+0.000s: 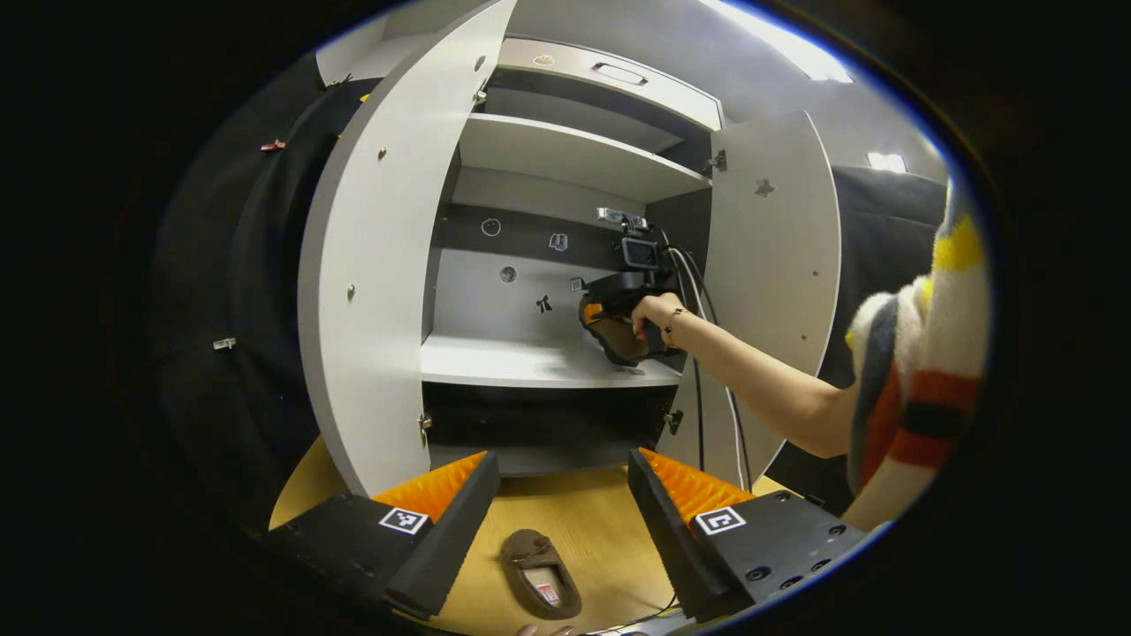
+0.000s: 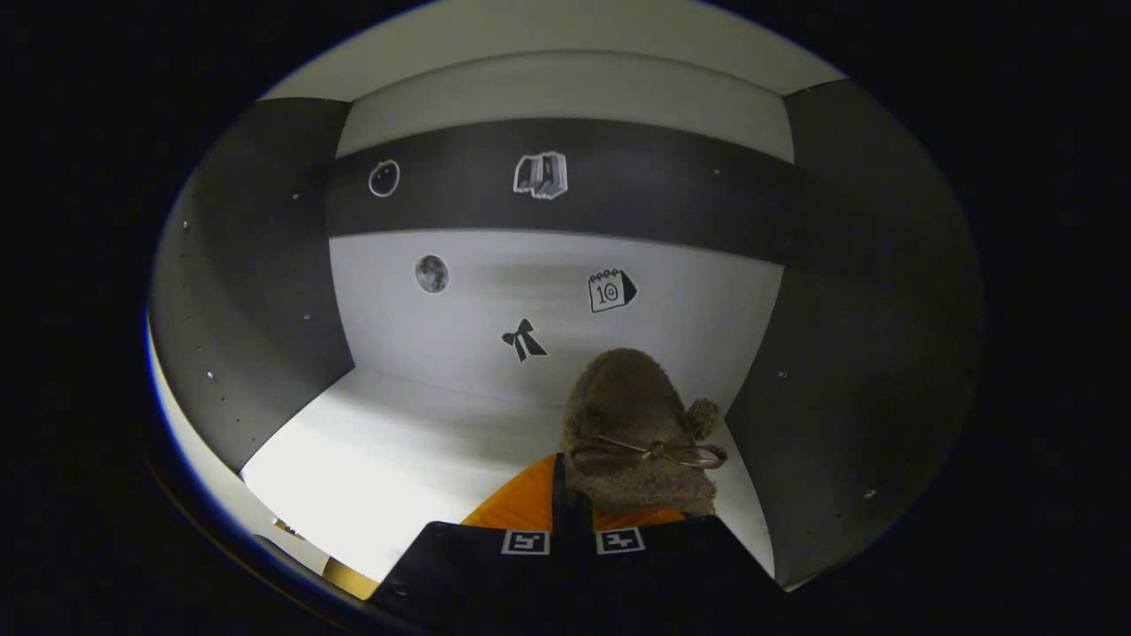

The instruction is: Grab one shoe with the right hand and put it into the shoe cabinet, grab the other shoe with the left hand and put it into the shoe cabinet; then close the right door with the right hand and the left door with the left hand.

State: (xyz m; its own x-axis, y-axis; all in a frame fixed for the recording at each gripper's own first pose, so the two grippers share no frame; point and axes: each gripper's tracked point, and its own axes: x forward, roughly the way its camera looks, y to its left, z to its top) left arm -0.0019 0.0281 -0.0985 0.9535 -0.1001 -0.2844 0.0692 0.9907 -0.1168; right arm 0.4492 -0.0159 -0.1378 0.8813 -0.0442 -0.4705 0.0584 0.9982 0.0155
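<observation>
Our right gripper [image 2: 573, 508] is pinching the heel of the fuzzy brown slipper with a bow [image 2: 638, 433], toe toward the back wall, over the right end of the white cabinet's middle shelf [image 2: 389, 450]. Left gripper [image 1: 561, 495] is spread and empty, just above the other brown slipper [image 1: 541, 572] on the wooden floor [image 1: 583, 503]. We read its long axis as roughly along the fingers, so the left hand is clearly nearer.

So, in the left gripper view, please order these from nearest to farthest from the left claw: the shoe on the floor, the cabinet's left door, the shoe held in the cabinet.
1. Shoe on the floor, just ahead, between the left claw's fingers.
2. Cabinet's left door, open, standing to the left.
3. Shoe held in the cabinet, at the middle shelf, right of centre.
</observation>
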